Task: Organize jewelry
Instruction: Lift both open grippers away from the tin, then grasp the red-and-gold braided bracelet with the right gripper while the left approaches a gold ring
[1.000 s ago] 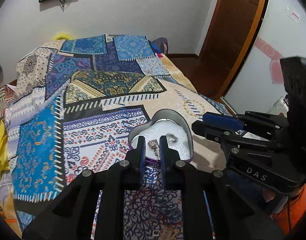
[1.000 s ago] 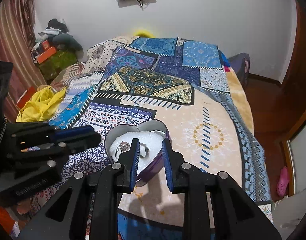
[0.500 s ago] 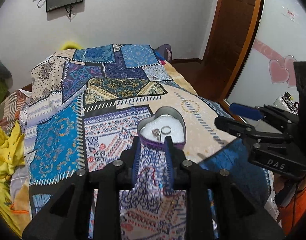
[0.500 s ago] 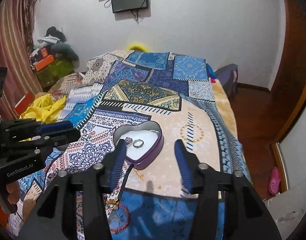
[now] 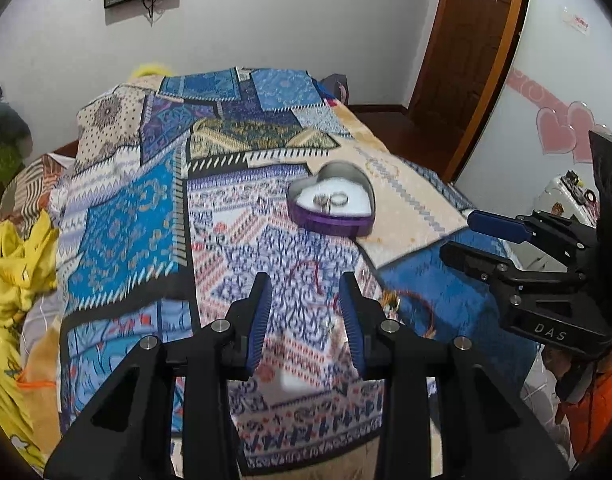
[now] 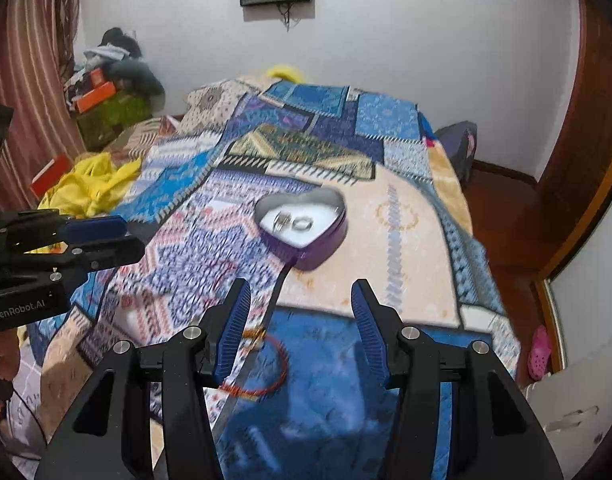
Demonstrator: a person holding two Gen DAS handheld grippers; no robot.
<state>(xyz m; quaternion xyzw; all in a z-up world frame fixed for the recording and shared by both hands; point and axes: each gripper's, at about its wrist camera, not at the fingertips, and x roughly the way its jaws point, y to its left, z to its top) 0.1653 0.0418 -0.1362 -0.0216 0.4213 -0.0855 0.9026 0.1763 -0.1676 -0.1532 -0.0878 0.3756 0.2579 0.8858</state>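
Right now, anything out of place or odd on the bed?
Mostly fine. Two rings lie in the heart-shaped tin, which has no lid on. Still loose on the quilt: an orange-red bangle in front of the right gripper, plus thin reddish cords. Left gripper is opening with nothing between its fingers.

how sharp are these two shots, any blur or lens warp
Left wrist view: quilt smeared by motion, left gripper crisp, door frame bowed by fisheye. Right wrist view: heavier blur on the red bracelet, heart tin and its rings soft.
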